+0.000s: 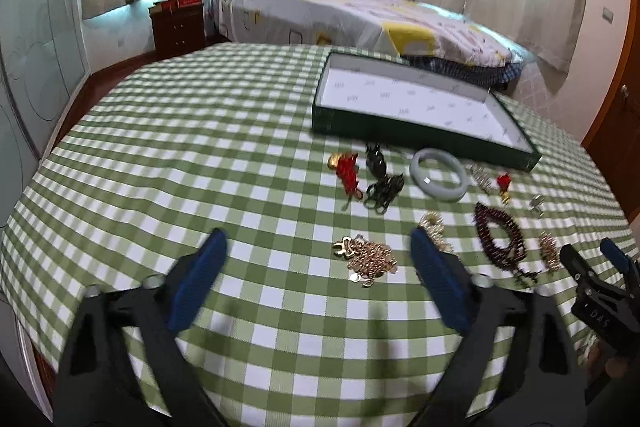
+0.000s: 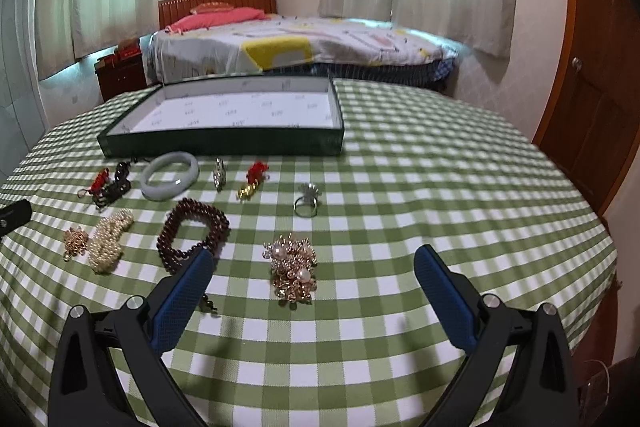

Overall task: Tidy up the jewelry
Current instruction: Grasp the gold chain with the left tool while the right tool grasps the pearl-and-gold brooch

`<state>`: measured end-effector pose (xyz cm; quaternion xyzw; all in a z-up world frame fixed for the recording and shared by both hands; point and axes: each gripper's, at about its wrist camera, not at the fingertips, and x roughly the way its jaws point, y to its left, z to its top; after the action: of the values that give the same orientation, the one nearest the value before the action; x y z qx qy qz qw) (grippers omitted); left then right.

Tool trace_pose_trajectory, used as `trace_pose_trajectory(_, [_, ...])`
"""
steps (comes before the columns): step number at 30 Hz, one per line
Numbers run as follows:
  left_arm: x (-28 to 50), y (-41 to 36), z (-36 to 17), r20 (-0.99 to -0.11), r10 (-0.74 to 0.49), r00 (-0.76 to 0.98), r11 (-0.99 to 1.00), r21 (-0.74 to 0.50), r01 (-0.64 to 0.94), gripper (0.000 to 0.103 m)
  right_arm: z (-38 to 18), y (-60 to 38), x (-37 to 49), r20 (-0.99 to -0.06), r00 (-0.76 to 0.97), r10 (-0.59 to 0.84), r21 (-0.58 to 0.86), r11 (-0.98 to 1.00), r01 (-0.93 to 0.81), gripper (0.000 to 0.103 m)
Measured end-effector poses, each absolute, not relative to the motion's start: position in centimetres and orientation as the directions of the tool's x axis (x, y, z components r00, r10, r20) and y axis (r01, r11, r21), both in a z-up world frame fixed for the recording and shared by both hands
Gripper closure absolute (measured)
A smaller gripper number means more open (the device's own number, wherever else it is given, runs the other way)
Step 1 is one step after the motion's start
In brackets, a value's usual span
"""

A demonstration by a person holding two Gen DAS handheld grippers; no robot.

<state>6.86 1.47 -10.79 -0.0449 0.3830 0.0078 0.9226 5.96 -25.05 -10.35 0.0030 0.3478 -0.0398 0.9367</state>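
A shallow green box [image 1: 420, 137] with a white lining stands open and empty at the back of the table; it also shows in the right wrist view [image 2: 224, 143]. Jewelry lies loose in front of it: a pale jade bangle [image 1: 439, 179] [image 2: 170, 175], a dark red bead bracelet [image 1: 500, 241] [image 2: 192, 233], a gold chain pile [image 1: 366, 259], a pearl and gold cluster [image 2: 292, 273], a silver ring [image 2: 306, 205]. My left gripper [image 1: 318, 239] is open above the gold chain pile. My right gripper [image 2: 314, 259] is open around the pearl cluster, empty.
The round table has a green checked cloth [image 1: 200, 155]. Red tassel charms [image 1: 348, 173] [image 2: 252, 179], dark pieces [image 1: 380, 187] and a pearl strand [image 2: 108, 239] also lie there. A bed [image 1: 340, 11] stands behind the table. A wooden door [image 2: 592, 99] is to the right.
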Motion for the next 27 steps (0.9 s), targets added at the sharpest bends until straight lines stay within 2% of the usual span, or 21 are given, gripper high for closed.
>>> trace_pose_trajectory(1, [7.3, 1.4, -11.3, -0.719, -0.025, 0.695, 0.996, -0.076, -0.043, 0.027, -10.6, -25.0, 6.1, -0.656, 0.751, -0.069, -0.021, 0.997, 0.073, 0.005])
trace_pose_trajectory(4, [8.3, 0.7, -12.6, -0.745, -0.048, 0.665, 0.997, -0.072, -0.01, 0.029, -11.3, -24.7, 6.6, -0.673, 0.738, -0.052, -0.021, 0.998, 0.051, 0.006])
trace_pose_trajectory(10, [10.0, -0.9, -14.6, -0.789, -0.075, 0.61, 0.997, -0.053, 0.054, 0.042, -12.3, -24.2, 7.5, -0.708, 0.705, -0.031, -0.018, 1.0, 0.025, 0.006])
trace_pose_trajectory(16, [10.3, -1.5, -14.8, -0.784, -0.071, 0.616, 0.996, -0.024, 0.085, 0.042, -12.6, -24.1, 7.9, -0.721, 0.693, -0.027, -0.019, 1.0, 0.02, 0.006])
trace_pose_trajectory(19, [9.9, -1.8, -14.8, -0.779, -0.069, 0.623, 0.994, -0.002, 0.108, 0.049, -12.8, -24.2, 8.0, -0.725, 0.688, -0.021, -0.01, 1.0, 0.02, 0.008])
trace_pose_trajectory(22, [9.6, -2.1, -14.7, -0.773, -0.085, 0.628, 0.991, 0.001, 0.135, 0.061, -12.8, -24.5, 8.1, -0.727, 0.687, -0.017, 0.001, 1.0, 0.026, 0.014])
trace_pose_trajectory(23, [9.5, -2.2, -14.7, -0.771, -0.093, 0.63, 0.99, -0.003, 0.143, 0.064, -12.8, -24.6, 8.1, -0.728, 0.685, -0.015, 0.006, 1.0, 0.028, 0.026])
trace_pose_trajectory(24, [9.4, -2.2, -14.7, -0.77, -0.097, 0.631, 0.989, -0.005, 0.146, 0.065, -12.9, -24.7, 8.1, -0.733, 0.68, -0.015, 0.008, 1.0, 0.03, 0.033])
trace_pose_trajectory(27, [9.2, -2.0, -14.7, -0.764, -0.108, 0.636, 0.989, -0.019, 0.146, 0.069, -12.9, -25.0, 8.1, -0.733, 0.681, -0.007, 0.024, 0.999, 0.036, 0.038])
